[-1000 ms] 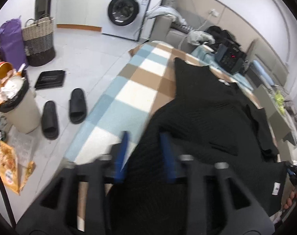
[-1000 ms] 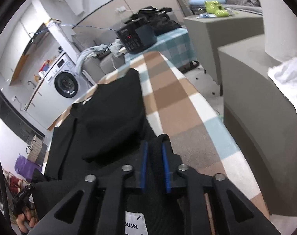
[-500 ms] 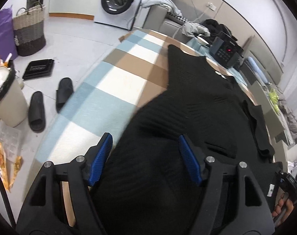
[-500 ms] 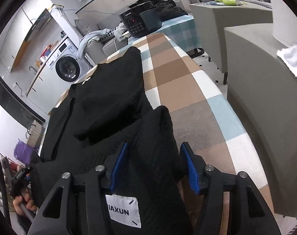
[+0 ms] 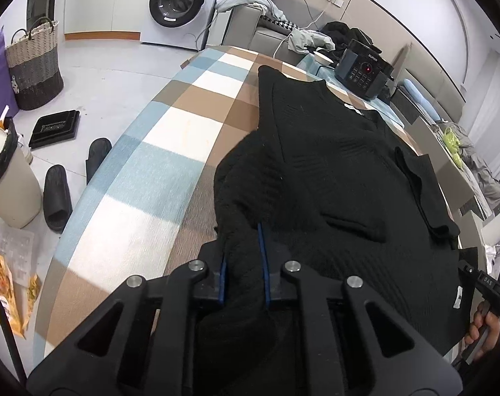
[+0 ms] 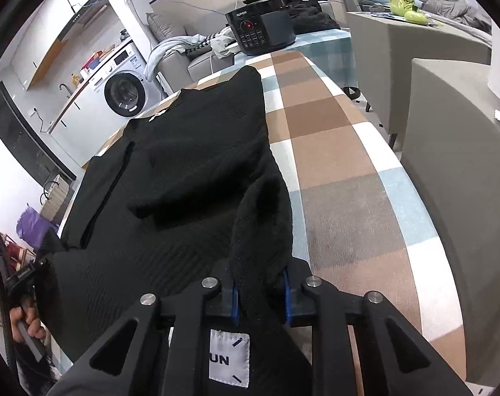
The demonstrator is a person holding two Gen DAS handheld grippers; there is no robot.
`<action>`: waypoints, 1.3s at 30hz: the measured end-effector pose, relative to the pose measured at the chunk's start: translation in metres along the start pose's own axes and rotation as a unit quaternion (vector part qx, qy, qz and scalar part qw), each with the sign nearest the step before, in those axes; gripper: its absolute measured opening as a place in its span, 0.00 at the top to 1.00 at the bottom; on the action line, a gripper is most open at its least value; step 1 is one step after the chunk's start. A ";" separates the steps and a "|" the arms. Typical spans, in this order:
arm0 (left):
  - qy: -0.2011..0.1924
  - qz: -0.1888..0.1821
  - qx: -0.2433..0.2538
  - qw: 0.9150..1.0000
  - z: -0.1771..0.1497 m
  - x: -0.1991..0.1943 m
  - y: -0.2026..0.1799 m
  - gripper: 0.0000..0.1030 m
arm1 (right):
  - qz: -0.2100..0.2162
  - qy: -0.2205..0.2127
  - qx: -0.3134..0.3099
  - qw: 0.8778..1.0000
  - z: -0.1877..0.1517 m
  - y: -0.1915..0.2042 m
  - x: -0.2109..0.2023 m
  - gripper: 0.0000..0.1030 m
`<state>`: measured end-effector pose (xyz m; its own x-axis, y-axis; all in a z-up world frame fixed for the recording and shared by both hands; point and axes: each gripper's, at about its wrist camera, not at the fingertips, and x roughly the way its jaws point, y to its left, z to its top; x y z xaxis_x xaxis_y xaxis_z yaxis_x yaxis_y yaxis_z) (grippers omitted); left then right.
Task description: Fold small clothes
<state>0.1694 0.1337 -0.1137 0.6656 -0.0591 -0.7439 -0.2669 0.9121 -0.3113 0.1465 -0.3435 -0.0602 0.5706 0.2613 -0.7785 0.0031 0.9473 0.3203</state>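
Observation:
A black knit sweater (image 5: 332,165) lies flat on the table with the checked cloth (image 5: 171,138), neck at the far end, one sleeve folded across its body. My left gripper (image 5: 241,244) is at the near left hem corner; its jaws are closing, and the blue pads pinch a bunched fold of the knit. In the right wrist view the sweater (image 6: 190,151) fills the left half of the table (image 6: 335,151). My right gripper (image 6: 259,280) is at the near right hem corner, its jaws closing on a raised fold. A white label (image 6: 229,358) shows below it.
A black cooker (image 5: 362,69) stands at the table's far end. On the floor to the left are a bin (image 5: 6,181), slippers (image 5: 57,198), a woven basket (image 5: 35,66) and a washing machine (image 5: 180,3). Grey furniture (image 6: 448,165) stands close on the right.
Half a second ago both pairs of jaws stood wide over the hem. Now both have closed on bunched folds of the sweater, and both grippers have sunk a little and moved forward.

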 end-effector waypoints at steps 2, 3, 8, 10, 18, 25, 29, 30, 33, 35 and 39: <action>-0.001 -0.003 -0.003 1.000 -0.006 -0.008 0.002 0.90 | 0.002 0.000 0.000 1.000 -0.004 -0.001 -0.003 0.83; -0.001 -0.004 -0.002 1.000 -0.010 -0.013 0.002 0.90 | 0.002 0.001 0.000 1.000 -0.006 -0.002 -0.006 0.83; -0.005 -0.003 0.007 1.000 -0.026 -0.032 0.000 0.91 | 0.004 0.002 0.004 1.000 -0.014 -0.006 -0.014 0.84; -0.004 -0.005 0.004 1.000 -0.027 -0.036 0.002 0.90 | 0.005 0.002 0.003 1.000 -0.015 -0.006 -0.016 0.83; 0.006 0.006 -0.004 1.000 -0.012 -0.035 0.007 0.58 | 0.009 -0.010 0.006 1.000 -0.009 0.002 -0.017 0.58; 0.005 0.005 0.003 1.000 0.005 -0.013 -0.003 0.46 | 0.005 -0.012 0.008 1.000 -0.005 0.001 -0.008 0.58; 0.017 0.011 -0.009 1.000 0.008 0.004 -0.005 0.50 | -0.003 -0.009 0.006 1.000 -0.002 0.002 -0.002 0.58; 0.017 0.006 -0.009 1.000 0.007 0.006 -0.005 0.53 | -0.005 -0.009 0.005 1.000 -0.001 0.002 -0.001 0.58; 0.014 0.008 0.009 1.000 0.002 0.008 -0.008 0.73 | -0.012 -0.007 -0.008 1.000 0.000 0.007 0.004 0.63; 0.016 0.007 0.013 1.000 -0.001 0.005 -0.006 0.83 | -0.016 -0.006 -0.021 1.000 0.002 0.012 0.008 0.67; 0.017 0.004 0.015 1.000 -0.010 -0.004 -0.001 0.86 | -0.031 0.002 -0.057 0.998 0.003 0.025 0.015 0.73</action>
<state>0.1601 0.1292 -0.1158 0.6395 -0.0643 -0.7661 -0.2516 0.9241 -0.2876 0.1575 -0.3164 -0.0616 0.5691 0.2029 -0.7969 -0.0558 0.9764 0.2088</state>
